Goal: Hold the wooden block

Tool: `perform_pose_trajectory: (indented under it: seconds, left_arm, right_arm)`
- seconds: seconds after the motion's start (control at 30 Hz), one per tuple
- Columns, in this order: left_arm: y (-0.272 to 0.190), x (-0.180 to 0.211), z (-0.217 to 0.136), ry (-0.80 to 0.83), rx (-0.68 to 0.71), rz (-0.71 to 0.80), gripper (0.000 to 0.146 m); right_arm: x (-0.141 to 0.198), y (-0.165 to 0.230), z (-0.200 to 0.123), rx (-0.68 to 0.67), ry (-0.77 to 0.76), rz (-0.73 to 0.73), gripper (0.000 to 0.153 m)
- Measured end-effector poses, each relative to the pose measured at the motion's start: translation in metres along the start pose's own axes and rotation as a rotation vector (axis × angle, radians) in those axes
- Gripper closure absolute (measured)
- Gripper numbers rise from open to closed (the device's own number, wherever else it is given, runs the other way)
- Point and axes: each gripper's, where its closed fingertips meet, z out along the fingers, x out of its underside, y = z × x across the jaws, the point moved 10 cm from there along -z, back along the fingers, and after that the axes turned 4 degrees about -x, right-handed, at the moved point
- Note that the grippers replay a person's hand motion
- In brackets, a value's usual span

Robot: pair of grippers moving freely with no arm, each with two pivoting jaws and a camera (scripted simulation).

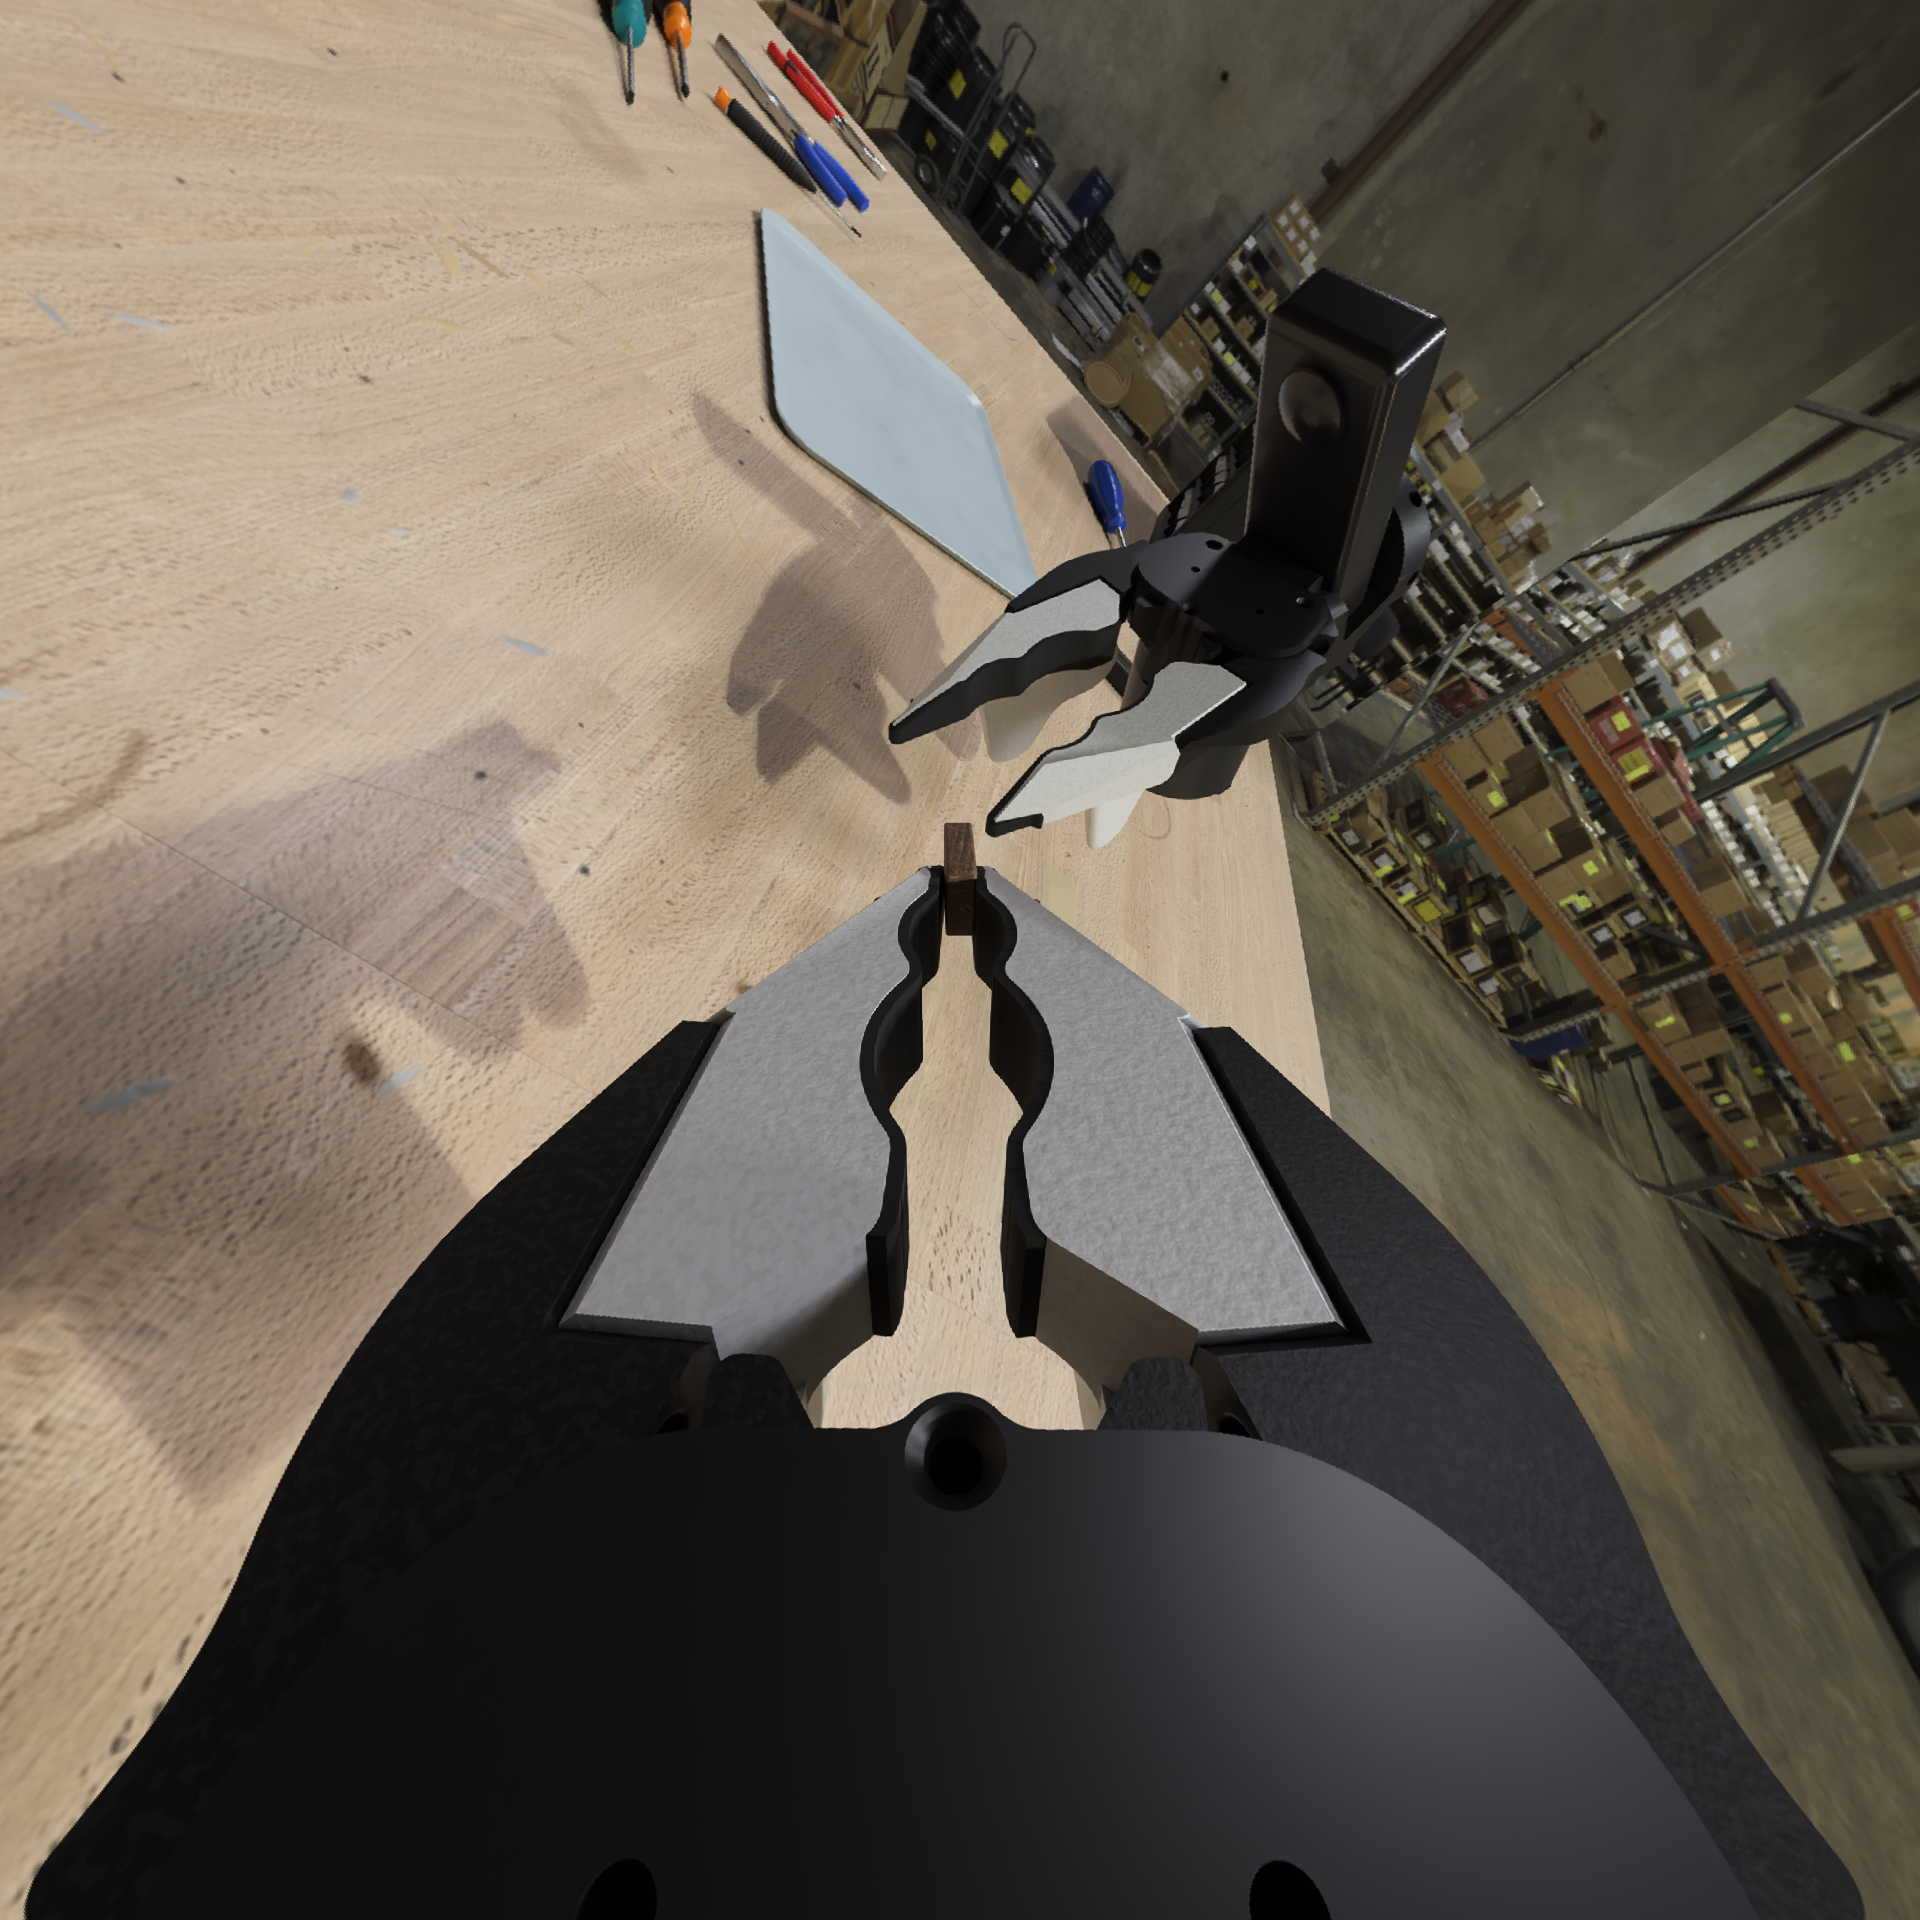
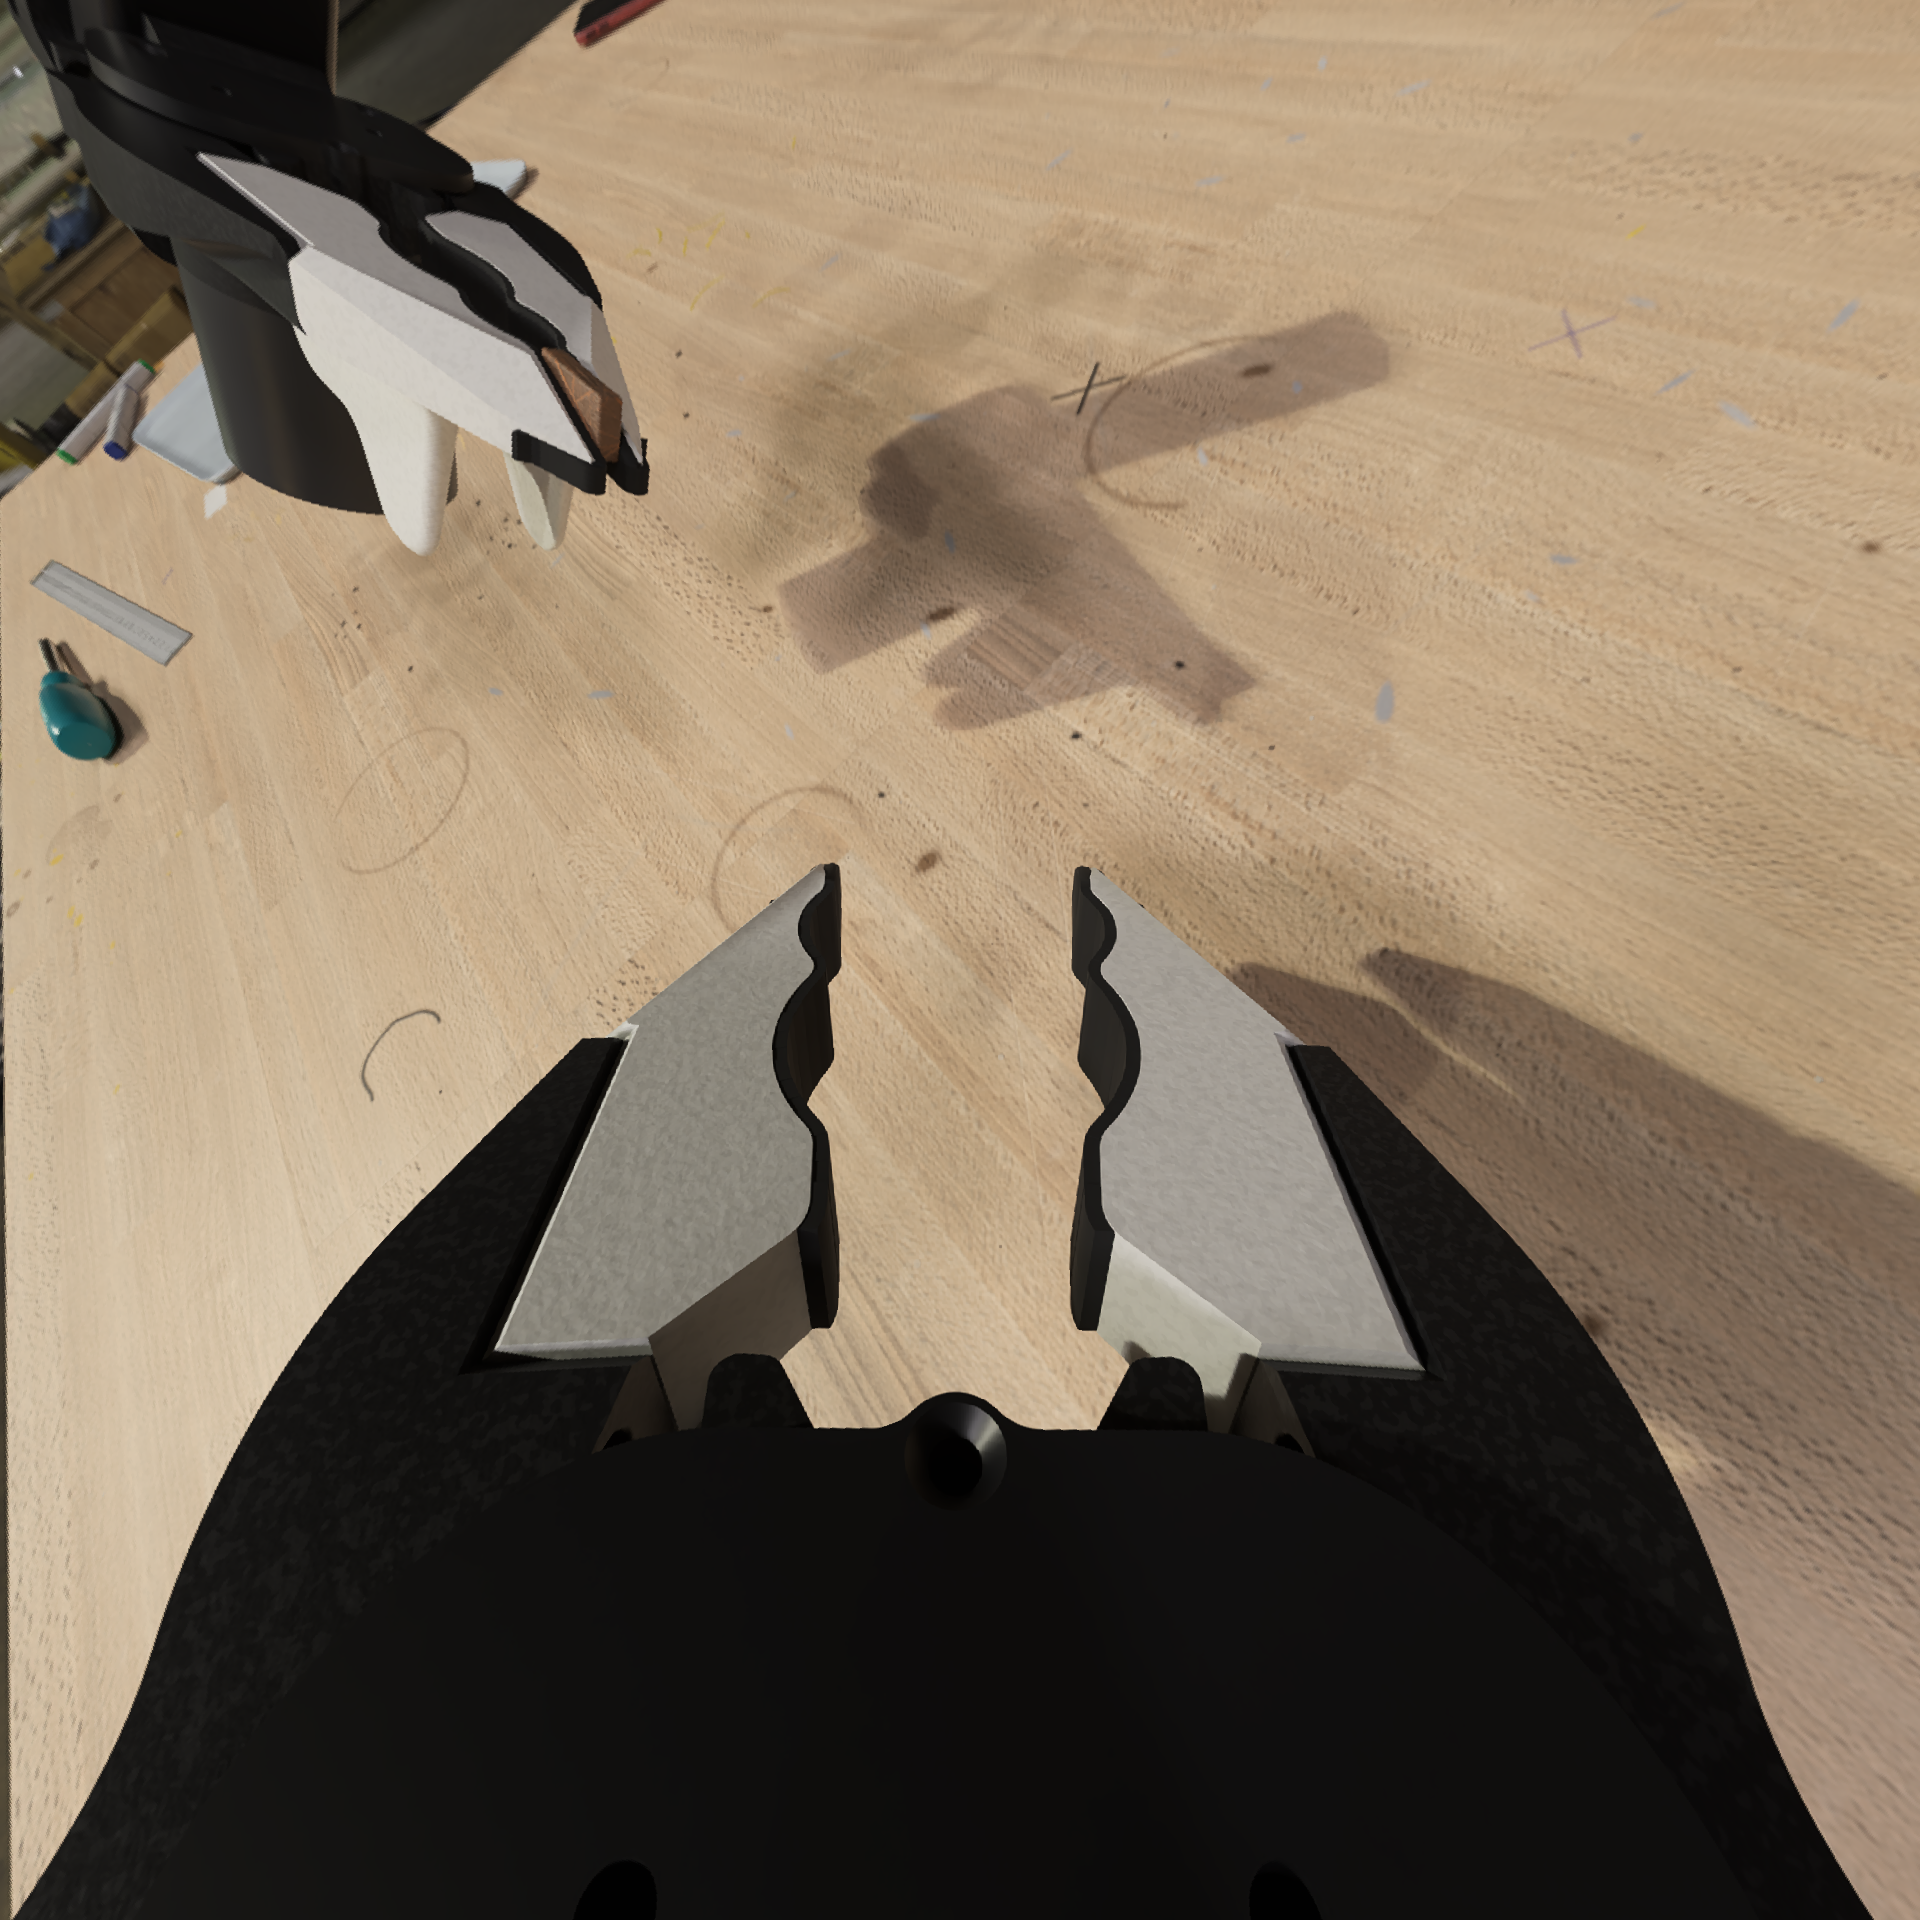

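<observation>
the wooden block [image 1: 958,894] is clamped at the very tips of the left claw [image 1: 958,883], lifted clear of the surface [image 1: 364,520]; in the right wrist view it is seen at about 10 o'clock, pinched between the same tips [image 2: 584,400]. the right claw [image 2: 956,883] is held apart, with nothing between its fingers, above bare wood.

the main risk is judged to be a slip: only the outermost part of the tips appears to be engaged, with part of the block standing out beyond them, so a small twist or jolt could let it pivot or drop. in the left wrist view the right claw [image 1: 940,779] is seen just beside the block at about 1 o'clock, and a careless approach could knock the block out of the grip.

the surface is pale, grained wood, marked with faint pencilled circles and crosses and crossed by the claws' shadows. a pale blue-grey mat [image 1: 883,395] is laid at 12 o'clock in the left wrist view, a row of screwdrivers [image 1: 790,125] beyond it at 11 o'clock, and a blue-handled screwdriver [image 1: 1107,499] near the edge. a teal-handled tool [image 2: 75,712] is seen at 9 o'clock in the right wrist view. the room beyond is a warehouse with shelving racks [image 1: 1662,831] loaded with cardboard boxes.
</observation>
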Motion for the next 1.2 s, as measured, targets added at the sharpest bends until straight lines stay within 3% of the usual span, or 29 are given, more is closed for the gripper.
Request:
perform_pose_trajectory:
  seconds: [0.5, 0.67, 0.8, 0.9, 1.0, 1.1, 1.17, 1.2]
  left_arm:
    - [-0.010, -0.004, -0.011, -0.033, 0.000, 0.034, 0.142]
    - [-0.015, -0.012, -0.018, -0.036, 0.009, 0.046, 0.142]
    - [-0.019, -0.019, -0.028, -0.063, 0.001, 0.067, 0.142]
    - [-0.022, -0.021, -0.035, -0.080, 0.009, 0.073, 0.142]
    - [-0.025, -0.023, -0.039, -0.086, 0.007, 0.081, 0.142]
    - [-0.024, -0.025, -0.041, -0.075, 0.011, 0.077, 0.142]
    - [-0.023, -0.029, -0.043, -0.072, 0.004, 0.078, 0.142]
    - [-0.022, -0.030, -0.044, -0.077, 0.003, 0.081, 0.142]
  right_arm:
    - [-0.008, -0.002, -0.012, 0.001, -0.146, 0.019, 0.107]
    - [-0.019, 0.003, -0.036, 0.074, -0.313, 0.027, 0.095]
    - [-0.027, 0.021, -0.064, 0.139, -0.251, -0.046, 0.092]
    - [-0.045, 0.029, -0.071, 0.026, -0.192, -0.100, 0.102]
    - [-0.073, 0.022, -0.070, 0.070, -0.259, -0.084, 0.116]
    - [-0.089, 0.009, -0.067, -0.043, -0.289, -0.050, 0.129]
    - [-0.091, 0.001, -0.072, -0.024, -0.324, -0.035, 0.150]
    - [-0.089, -0.001, -0.077, 0.014, -0.331, -0.025, 0.153]
